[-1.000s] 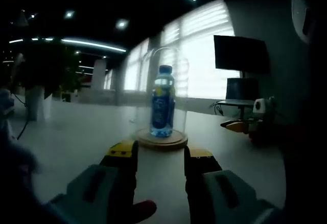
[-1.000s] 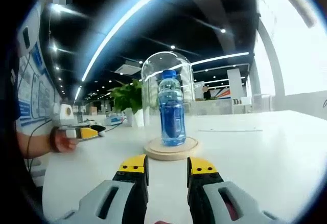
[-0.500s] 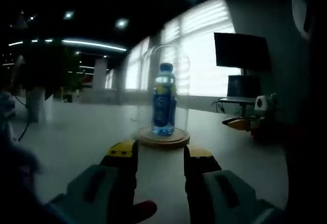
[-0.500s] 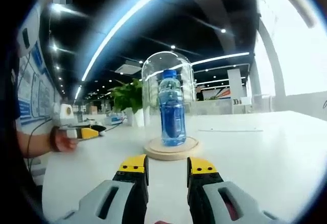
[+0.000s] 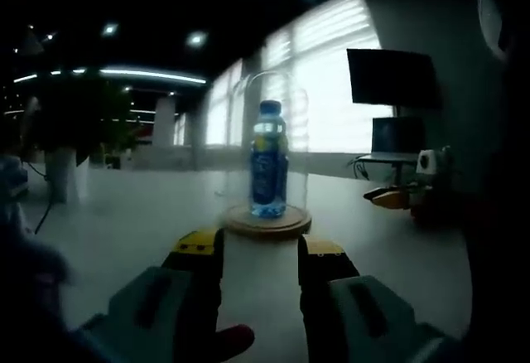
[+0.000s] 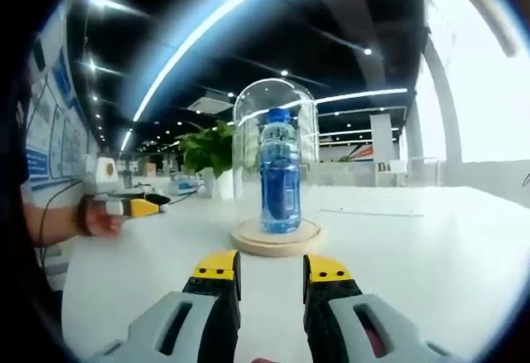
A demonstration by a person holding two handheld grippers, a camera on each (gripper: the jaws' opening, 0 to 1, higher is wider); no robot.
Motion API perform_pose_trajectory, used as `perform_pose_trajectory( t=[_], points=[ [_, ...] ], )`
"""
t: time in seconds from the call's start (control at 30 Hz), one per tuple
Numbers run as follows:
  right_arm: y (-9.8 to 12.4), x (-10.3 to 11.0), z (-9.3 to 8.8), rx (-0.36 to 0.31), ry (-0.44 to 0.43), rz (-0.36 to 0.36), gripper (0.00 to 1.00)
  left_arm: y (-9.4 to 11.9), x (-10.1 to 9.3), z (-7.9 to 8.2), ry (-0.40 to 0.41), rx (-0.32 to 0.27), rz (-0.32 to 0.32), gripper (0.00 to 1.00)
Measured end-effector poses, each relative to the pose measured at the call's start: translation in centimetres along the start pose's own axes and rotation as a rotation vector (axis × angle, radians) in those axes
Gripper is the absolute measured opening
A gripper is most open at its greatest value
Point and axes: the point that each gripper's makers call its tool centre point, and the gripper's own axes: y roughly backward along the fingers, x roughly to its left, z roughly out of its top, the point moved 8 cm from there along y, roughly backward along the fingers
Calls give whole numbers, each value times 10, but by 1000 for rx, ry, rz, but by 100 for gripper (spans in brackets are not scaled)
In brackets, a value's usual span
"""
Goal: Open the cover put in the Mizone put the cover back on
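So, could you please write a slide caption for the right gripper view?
Blue Mizone bottle standing under a glass dome cover on a wooden base, with the open right hand-held gripper facing it.

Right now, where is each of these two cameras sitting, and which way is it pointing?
Left gripper view: rides the left gripper, looking along its yellow-tipped fingers across the white table toward bright windows.
Right gripper view: rides the right gripper, facing a potted plant; the person's hand shows at left.
Both share: the Mizone bottle under the glass dome on its wooden base.
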Motion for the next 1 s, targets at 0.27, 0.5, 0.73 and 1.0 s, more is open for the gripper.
perform_pose_trajectory(
  t=[0.27, 0.5, 0.73, 1.0],
  points=[
    [-1, -2, -1, 5, -23, 0, 21, -1, 0, -2, -12, 11, 4, 29],
    [-1, -3, -2, 8, -24, 0, 21, -1, 1, -2, -10, 13, 5, 29],
    [-1, -2, -2, 9, -22, 0, 21, 0, 1, -2, -6, 10, 4, 29],
    [-2, -3, -2, 10, -29, 1, 21, 1, 1, -1, 1, 2, 2, 29]
  ],
)
